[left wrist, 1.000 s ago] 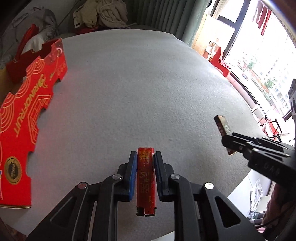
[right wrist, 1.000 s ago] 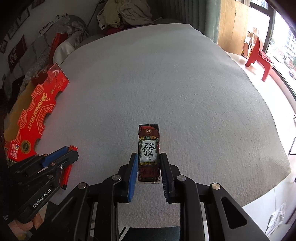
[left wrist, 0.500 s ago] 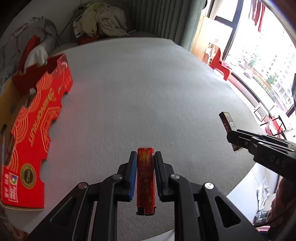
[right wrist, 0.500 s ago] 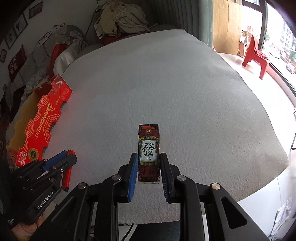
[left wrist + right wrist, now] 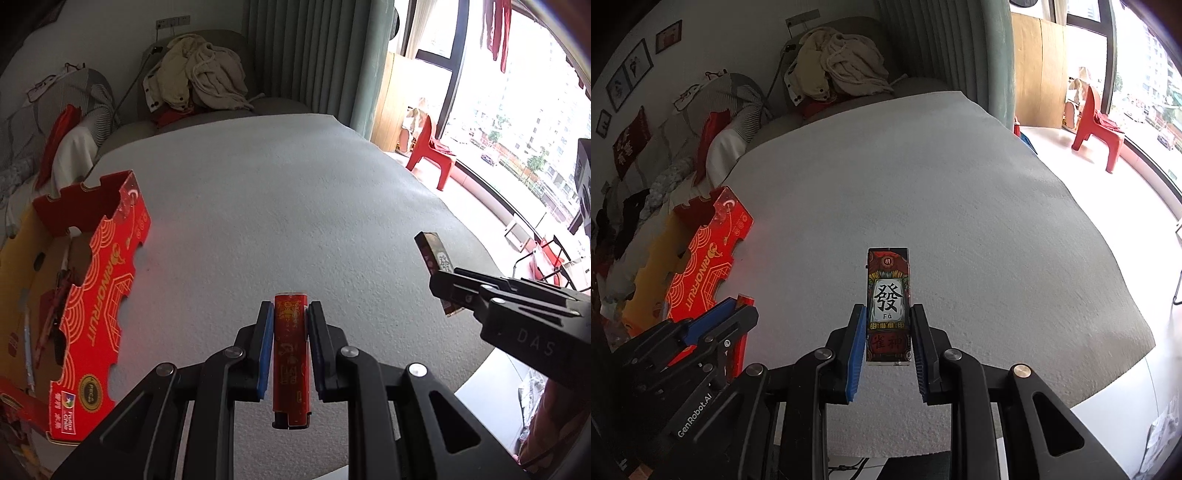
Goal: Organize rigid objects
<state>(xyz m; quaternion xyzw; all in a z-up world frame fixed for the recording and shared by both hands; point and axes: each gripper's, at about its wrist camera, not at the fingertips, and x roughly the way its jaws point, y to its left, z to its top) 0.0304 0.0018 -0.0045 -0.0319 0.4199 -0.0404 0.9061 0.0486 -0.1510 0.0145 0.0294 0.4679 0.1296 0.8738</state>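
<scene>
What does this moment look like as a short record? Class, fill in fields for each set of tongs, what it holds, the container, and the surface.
left tongs: shut on red lighter
right tongs: shut on black lighter, printed face up
container: red cardboard box, open top, at the left edge of the table
surface: grey cloth, bare ahead of both tongs

Red gold-printed lighter (image 5: 290, 352), black character-printed lighter (image 5: 888, 306), red-orange box (image 5: 99, 295), grey cloth (image 5: 277, 206).
</scene>
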